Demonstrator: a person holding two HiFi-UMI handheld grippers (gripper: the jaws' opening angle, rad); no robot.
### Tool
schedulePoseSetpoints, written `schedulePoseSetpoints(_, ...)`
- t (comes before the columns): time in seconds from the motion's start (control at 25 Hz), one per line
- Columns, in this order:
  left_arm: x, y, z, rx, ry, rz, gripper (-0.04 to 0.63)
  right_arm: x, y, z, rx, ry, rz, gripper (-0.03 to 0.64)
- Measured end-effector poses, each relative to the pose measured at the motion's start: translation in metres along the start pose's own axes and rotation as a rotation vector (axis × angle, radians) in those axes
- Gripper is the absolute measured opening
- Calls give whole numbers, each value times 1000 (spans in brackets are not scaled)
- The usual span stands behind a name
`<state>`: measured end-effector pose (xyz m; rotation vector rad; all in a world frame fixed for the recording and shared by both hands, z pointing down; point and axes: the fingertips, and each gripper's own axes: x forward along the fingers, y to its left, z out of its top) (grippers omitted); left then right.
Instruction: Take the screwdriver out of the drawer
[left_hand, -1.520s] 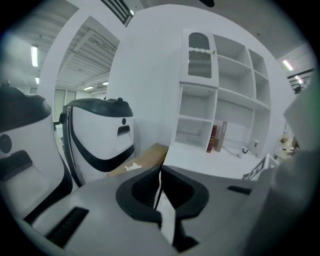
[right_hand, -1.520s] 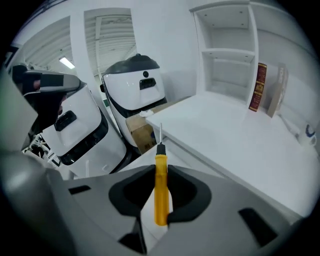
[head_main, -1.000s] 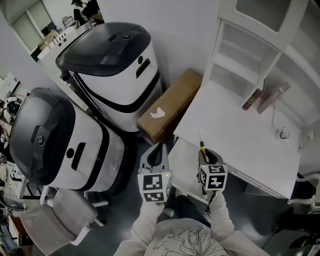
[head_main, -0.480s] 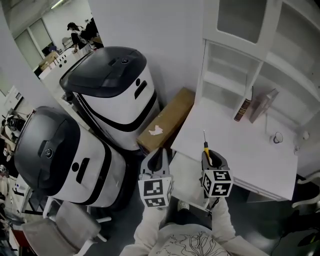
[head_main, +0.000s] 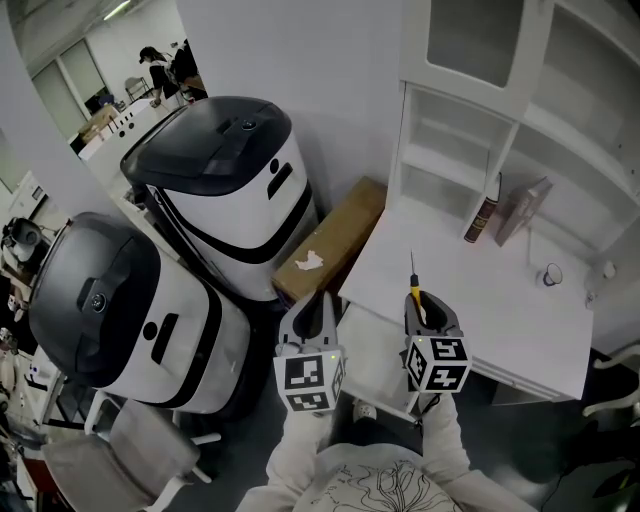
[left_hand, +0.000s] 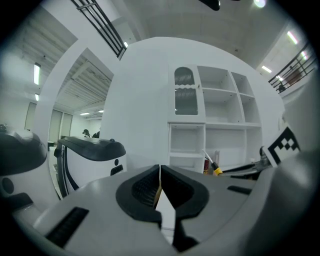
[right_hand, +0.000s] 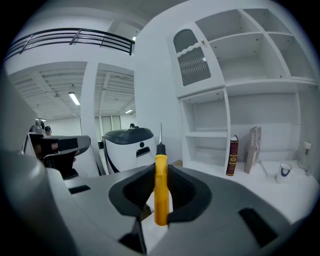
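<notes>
A screwdriver (right_hand: 160, 187) with a yellow handle and a thin metal shaft stands upright between the jaws of my right gripper (right_hand: 161, 197), which is shut on its handle. In the head view the right gripper (head_main: 422, 305) holds the screwdriver (head_main: 412, 285) over the near edge of the white desk (head_main: 500, 320), tip pointing away. My left gripper (head_main: 318, 312) hangs to its left, off the desk edge, jaws together with nothing in them. In the left gripper view its jaws (left_hand: 160, 187) meet, and the screwdriver (left_hand: 215, 167) shows at the right. No drawer shows clearly.
A white shelf unit (head_main: 470, 130) rises at the back of the desk, with a dark red book (head_main: 482, 215) and a grey book (head_main: 520, 212) leaning there. A small cup (head_main: 552, 274) sits on the desk. A cardboard box (head_main: 330, 245) and two large black-and-white machines (head_main: 235, 170) stand left.
Both grippers have risen, the right one carrying the screwdriver up with it. The head view has tilted up, showing more of the shelf unit.
</notes>
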<state>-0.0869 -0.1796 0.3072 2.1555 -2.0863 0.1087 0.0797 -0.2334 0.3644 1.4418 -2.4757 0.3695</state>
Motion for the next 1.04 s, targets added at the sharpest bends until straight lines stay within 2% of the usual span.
schedulePoseSetpoints(1.04, -2, 6, 7, 0, -14, -12, 11, -2, 9, 16, 1, -32, -2, 74)
